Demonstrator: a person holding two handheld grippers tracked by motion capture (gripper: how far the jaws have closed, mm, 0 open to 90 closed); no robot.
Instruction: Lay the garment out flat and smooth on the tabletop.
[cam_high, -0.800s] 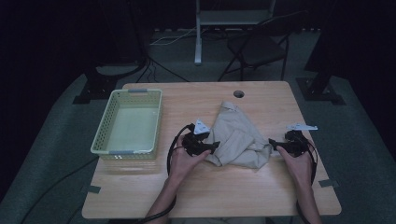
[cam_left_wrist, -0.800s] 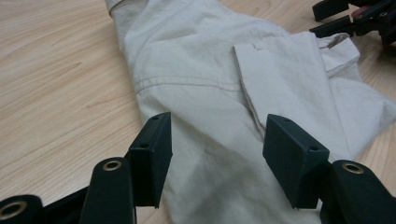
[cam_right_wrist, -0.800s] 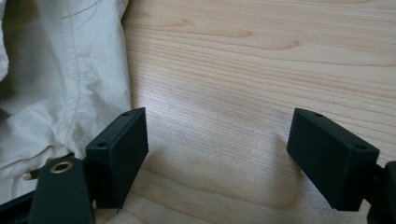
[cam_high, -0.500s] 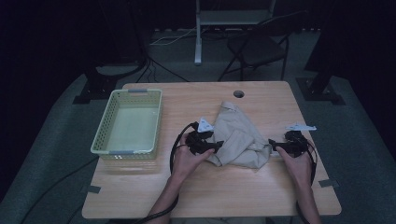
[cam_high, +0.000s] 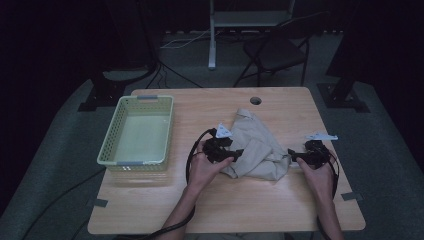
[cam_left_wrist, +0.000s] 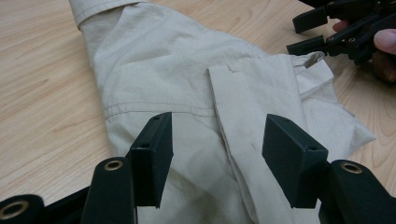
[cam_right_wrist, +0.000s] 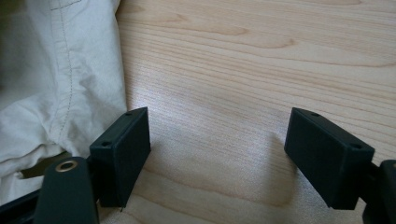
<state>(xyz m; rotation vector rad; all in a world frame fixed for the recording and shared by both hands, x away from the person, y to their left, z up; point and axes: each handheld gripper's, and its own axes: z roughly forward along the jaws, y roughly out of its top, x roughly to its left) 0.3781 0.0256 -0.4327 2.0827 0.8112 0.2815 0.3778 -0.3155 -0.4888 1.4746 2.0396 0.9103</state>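
Beige garment (cam_high: 257, 147) lies bunched mid-tabletop (cam_high: 280, 210) between both grippers, left gripper (cam_left_wrist: 217, 154) fingers spread over a fold, right gripper (cam_right_wrist: 217, 156) fingers spread over bare wood beside the hem, so closing now likely grabs several layers or misses cloth.

Dim lab or studio: lone wooden table (cam_high: 235, 210), floor cables (cam_high: 175, 42), folding chair (cam_high: 272, 52).
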